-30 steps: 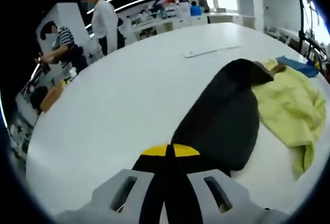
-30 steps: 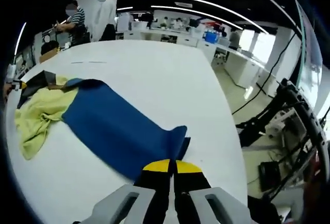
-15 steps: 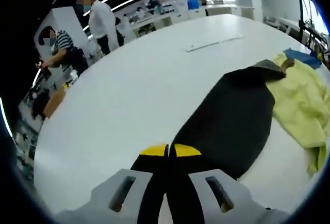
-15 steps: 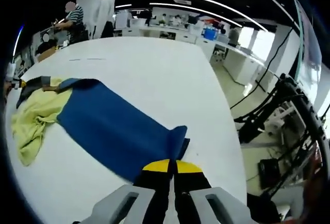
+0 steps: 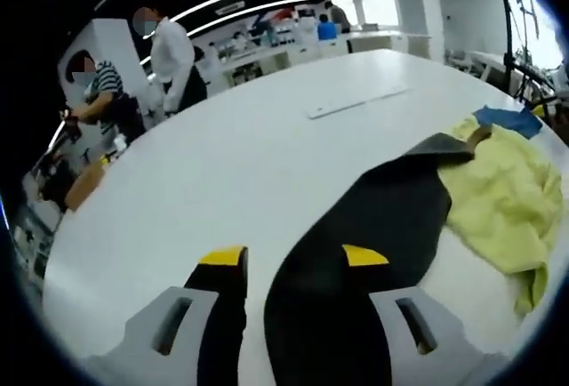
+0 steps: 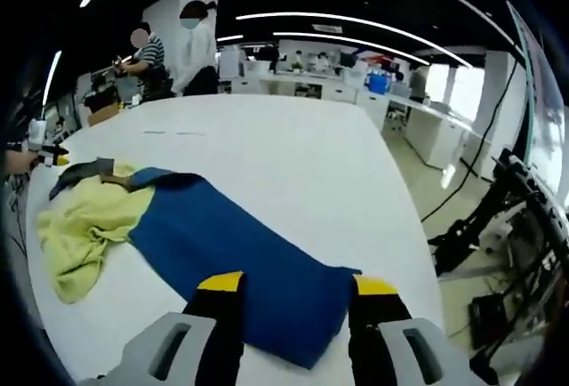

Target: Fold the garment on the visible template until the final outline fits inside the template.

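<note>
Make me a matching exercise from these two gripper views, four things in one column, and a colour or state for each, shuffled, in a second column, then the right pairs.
Things:
1. left gripper
2. sleeve between the left gripper's jaws
3. sleeve in front of the right gripper
4. garment body

Colours or states:
A. blue
B. open
C. pale yellow, crumpled
D. black

Pairs: 1-B, 2-D, 3-A, 4-C

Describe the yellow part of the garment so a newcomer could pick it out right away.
On the big white table, a garment lies spread between the two grippers. Its middle is a crumpled pale yellow section, also seen in the left gripper view. Unlike the flat blue sleeve and black sleeve beside it, it is bunched and wrinkled.
</note>
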`<state>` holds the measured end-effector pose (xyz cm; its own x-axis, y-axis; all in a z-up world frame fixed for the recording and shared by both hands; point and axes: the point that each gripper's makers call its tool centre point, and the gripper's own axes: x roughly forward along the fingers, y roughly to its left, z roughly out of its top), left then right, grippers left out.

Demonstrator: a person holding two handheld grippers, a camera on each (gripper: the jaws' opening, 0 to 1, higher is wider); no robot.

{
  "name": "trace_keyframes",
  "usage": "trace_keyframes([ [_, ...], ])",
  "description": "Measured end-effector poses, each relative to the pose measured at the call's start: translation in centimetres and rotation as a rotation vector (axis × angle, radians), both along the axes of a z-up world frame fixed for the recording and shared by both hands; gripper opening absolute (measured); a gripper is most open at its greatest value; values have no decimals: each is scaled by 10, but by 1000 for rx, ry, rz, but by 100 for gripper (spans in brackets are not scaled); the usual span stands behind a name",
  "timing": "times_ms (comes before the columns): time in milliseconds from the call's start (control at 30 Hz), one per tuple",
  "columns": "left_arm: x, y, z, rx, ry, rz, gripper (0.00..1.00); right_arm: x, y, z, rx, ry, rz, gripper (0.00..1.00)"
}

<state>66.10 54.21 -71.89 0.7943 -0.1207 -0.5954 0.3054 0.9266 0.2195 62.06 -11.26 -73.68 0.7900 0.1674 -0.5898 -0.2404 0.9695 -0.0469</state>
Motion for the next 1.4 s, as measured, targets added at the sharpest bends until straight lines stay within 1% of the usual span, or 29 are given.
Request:
trace_keyframes([
  [67, 3, -8, 3, -25, -13, -21, 46, 4, 11, 4, 20, -10, 29, 53],
  [167, 5, -20, 8, -45, -35, -57, 53, 8, 27, 9, 39, -22, 75, 61],
  [233, 7, -29, 11, -62, -43, -80, 56, 11, 36, 12, 53, -29, 97, 65],
  [267, 8, -32, 12, -69, -46, -84, 57, 14, 45, 15, 66, -34, 120, 67],
  [333, 9, -41, 14, -86, -48, -108, 61, 16, 52, 16, 74, -37, 140, 69],
  [400, 10, -52, 16, -111, -47, -136, 65, 18, 62, 19, 86, -37, 172, 72],
  [500, 12, -67, 20, -120, -57, -177, 67, 22, 76, 22, 99, -35, 210, 76],
  [633, 16, -90, 25, -154, -69, -220, 68, 28, 100, 29, 132, -45, 270, 81],
  [667, 16, -92, 26, -156, -70, -224, 69, 30, 105, 30, 131, -45, 286, 82],
  [733, 18, -106, 28, -175, -77, -252, 70, 33, 114, 32, 131, -47, 313, 83],
  [833, 20, -121, 28, -186, -72, -277, 71, 37, 129, 34, 139, -44, 355, 87],
  [867, 20, -127, 28, -190, -72, -292, 71, 38, 134, 34, 143, -40, 367, 87],
  [1033, 22, -147, 28, -203, -68, -333, 70, 45, 152, 35, 145, -34, 412, 87],
  [1133, 22, -159, 27, -187, -65, -365, 68, 50, 163, 36, 136, -33, 443, 86],
  [1267, 23, -173, 25, -196, -61, -394, 64, 56, 179, 36, 124, -31, 489, 83],
  [1400, 24, -184, 20, -193, -47, -421, 61, 60, 197, 35, 133, -29, 532, 79],
])
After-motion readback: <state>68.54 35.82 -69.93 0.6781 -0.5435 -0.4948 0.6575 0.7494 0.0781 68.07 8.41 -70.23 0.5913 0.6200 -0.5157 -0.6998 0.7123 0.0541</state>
